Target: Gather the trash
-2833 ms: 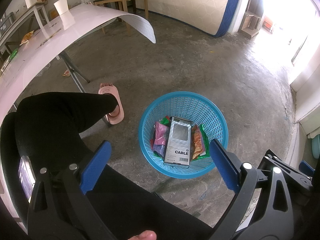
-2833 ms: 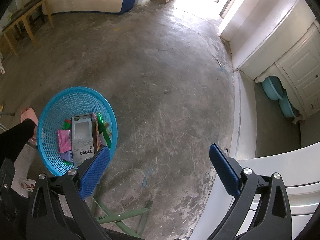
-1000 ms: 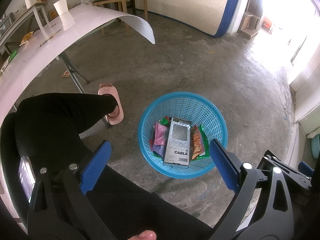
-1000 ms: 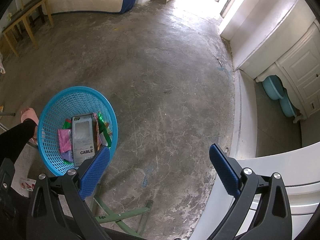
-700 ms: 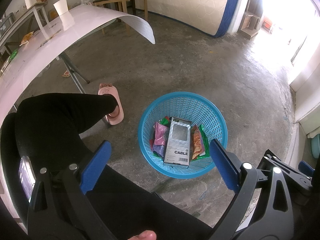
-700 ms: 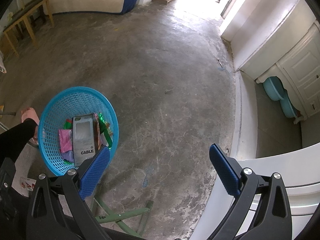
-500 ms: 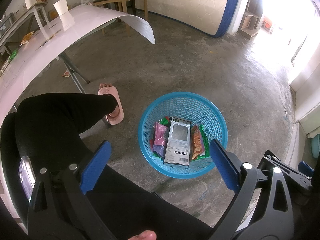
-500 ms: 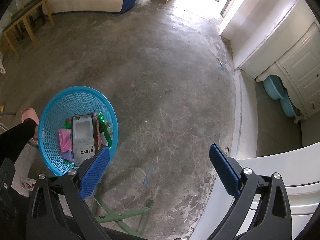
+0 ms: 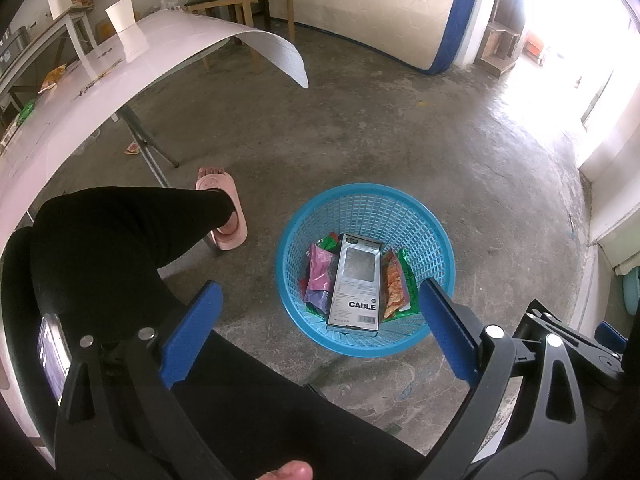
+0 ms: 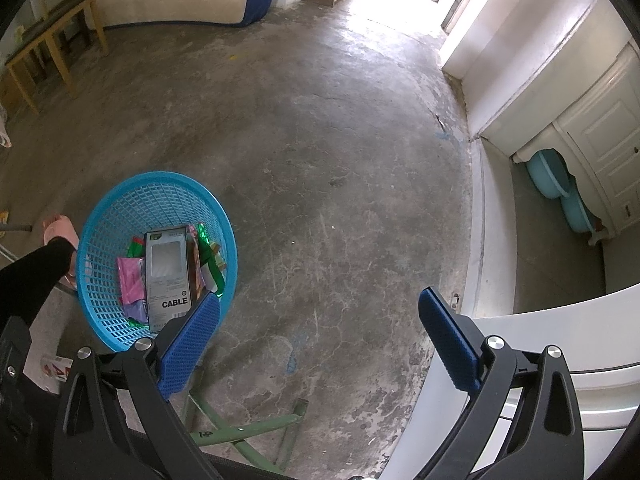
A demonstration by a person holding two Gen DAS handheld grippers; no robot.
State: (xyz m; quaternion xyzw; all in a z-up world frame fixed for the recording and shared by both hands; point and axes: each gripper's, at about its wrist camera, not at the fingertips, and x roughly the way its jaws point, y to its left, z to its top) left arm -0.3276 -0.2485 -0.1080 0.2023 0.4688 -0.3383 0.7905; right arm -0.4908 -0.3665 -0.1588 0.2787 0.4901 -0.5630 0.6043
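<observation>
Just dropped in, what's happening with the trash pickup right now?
A seated person holds a claw in each hand above a blue basket on the concrete floor. The left claw and right claw are both open and empty. The basket already holds a grey box marked CABLE lying on several snack wrappers. A paper cup and some scraps sit on the white table.

The left tool (image 9: 320, 336) points down, its two blue fingers (image 9: 192, 336) spread wide with nothing between them. The right tool (image 10: 320, 344) points down too, wide apart and empty. The person's leg (image 9: 120, 240) in black cloth stretches out, with the foot (image 9: 222, 208) in a pink slipper.
</observation>
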